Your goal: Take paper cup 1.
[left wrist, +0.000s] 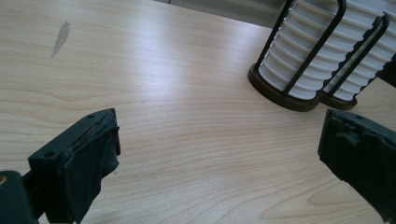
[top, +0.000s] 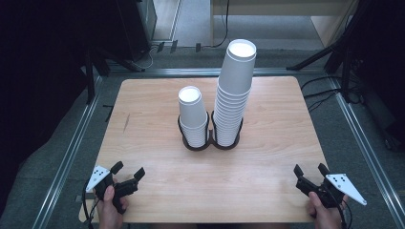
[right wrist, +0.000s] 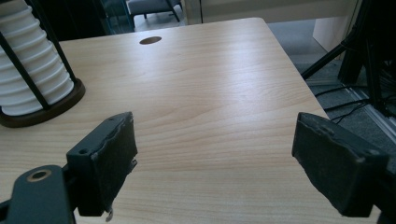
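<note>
Both my left gripper (top: 127,174) and right gripper (top: 311,172) rest near the front table (top: 157,191) edge, jaws spread, empty. The 2 cup stacks, short (top: 192,117) and tall (top: 234,90), stand in the holder (top: 210,142) mid-table. I would approach the short stack's top cup slowly, squeezing lightly.

a black two-ring holder (top: 210,143) stands upright mid-tabletop (top: 157,186), its base flat on the wood. in the holder's left ring sits a short stack (top: 192,114) of white paper cups, nested mouth up. in the right ring, touching beside it, a taller stack (top: 234,90) rises well above the holder's wire uprights and leans slightly to the right toward its top. both stacks show ribbed rims.
</note>
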The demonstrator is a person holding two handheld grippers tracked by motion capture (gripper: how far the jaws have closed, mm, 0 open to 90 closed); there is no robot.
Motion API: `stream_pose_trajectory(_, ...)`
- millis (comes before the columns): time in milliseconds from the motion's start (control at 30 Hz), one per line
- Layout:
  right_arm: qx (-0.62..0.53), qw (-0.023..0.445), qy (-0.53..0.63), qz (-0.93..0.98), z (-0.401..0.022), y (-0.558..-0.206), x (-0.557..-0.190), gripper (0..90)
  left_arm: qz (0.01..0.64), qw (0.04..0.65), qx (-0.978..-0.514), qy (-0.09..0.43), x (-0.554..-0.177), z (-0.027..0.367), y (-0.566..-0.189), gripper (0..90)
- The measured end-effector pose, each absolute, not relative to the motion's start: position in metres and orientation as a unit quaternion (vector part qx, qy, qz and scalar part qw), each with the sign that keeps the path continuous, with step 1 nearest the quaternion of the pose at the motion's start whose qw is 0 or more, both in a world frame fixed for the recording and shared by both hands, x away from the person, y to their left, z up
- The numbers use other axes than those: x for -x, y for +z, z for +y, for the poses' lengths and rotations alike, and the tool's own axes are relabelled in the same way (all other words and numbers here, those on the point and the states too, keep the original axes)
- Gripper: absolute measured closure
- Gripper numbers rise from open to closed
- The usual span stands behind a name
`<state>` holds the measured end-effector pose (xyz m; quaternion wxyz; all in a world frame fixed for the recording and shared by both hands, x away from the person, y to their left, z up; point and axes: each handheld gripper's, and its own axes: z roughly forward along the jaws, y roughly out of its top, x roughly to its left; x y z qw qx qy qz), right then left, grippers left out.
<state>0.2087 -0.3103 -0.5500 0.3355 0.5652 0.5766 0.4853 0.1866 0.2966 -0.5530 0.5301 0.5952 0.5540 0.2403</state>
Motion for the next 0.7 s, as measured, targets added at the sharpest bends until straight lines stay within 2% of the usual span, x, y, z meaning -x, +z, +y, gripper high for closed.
stream_pose_trajectory(167,-0.552,0.349,0.475,0.590,-0.305,-0.550,-0.209,13.9,0.557,0.524,-0.597,0.243,-0.186,0.296,-0.552,0.0)
stream_pose_trajectory(433,-0.546,0.344,0.471,0.601,-0.294,-0.545,-0.212,14.0,0.559,0.508,-0.604,0.254,-0.186,0.292,-0.550,0.0)
stream_pose_trajectory(700,-0.532,0.336,0.472,0.617,-0.276,-0.517,-0.218,13.7,0.538,0.528,-0.610,0.242,-0.186,0.273,-0.533,0.0)
